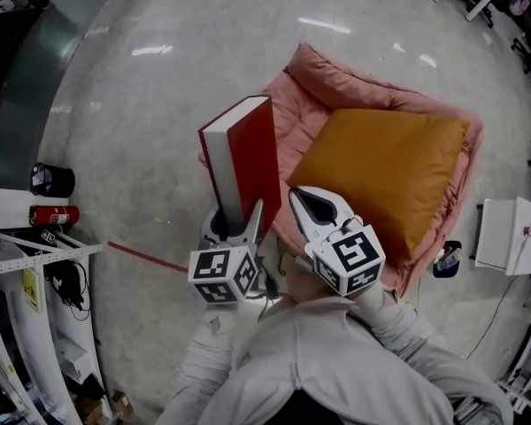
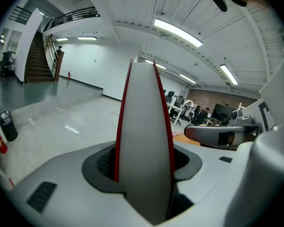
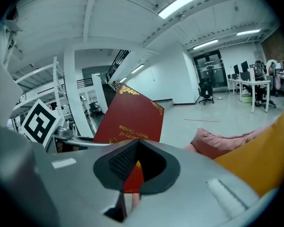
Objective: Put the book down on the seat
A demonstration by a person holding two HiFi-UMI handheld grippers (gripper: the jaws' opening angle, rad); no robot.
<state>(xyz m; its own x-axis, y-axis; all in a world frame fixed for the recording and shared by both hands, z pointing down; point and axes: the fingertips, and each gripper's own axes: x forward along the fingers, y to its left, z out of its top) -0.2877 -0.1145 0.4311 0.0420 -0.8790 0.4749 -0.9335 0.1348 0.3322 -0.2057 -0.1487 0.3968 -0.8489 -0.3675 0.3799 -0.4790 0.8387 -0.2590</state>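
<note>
A thick red book (image 1: pixel 248 158) with white page edges stands upright in my left gripper (image 1: pixel 239 221), which is shut on its lower end. In the left gripper view the book's page edge (image 2: pixel 144 141) fills the gap between the jaws. My right gripper (image 1: pixel 303 200) hangs just right of the book, shut and empty, and its own view shows the book's red cover (image 3: pixel 132 117) ahead on the left. The seat (image 1: pixel 319 82), a pink floor cushion chair, lies on the floor beyond the book. An orange cushion (image 1: pixel 380 171) covers most of it.
On the floor at left stand a black bin (image 1: pixel 51 181) and a red fire extinguisher (image 1: pixel 53 214). White shelving (image 1: pixel 35 308) runs along the lower left. A white table (image 1: pixel 513 233) stands at right of the seat, and a red line (image 1: pixel 146 257) crosses the floor.
</note>
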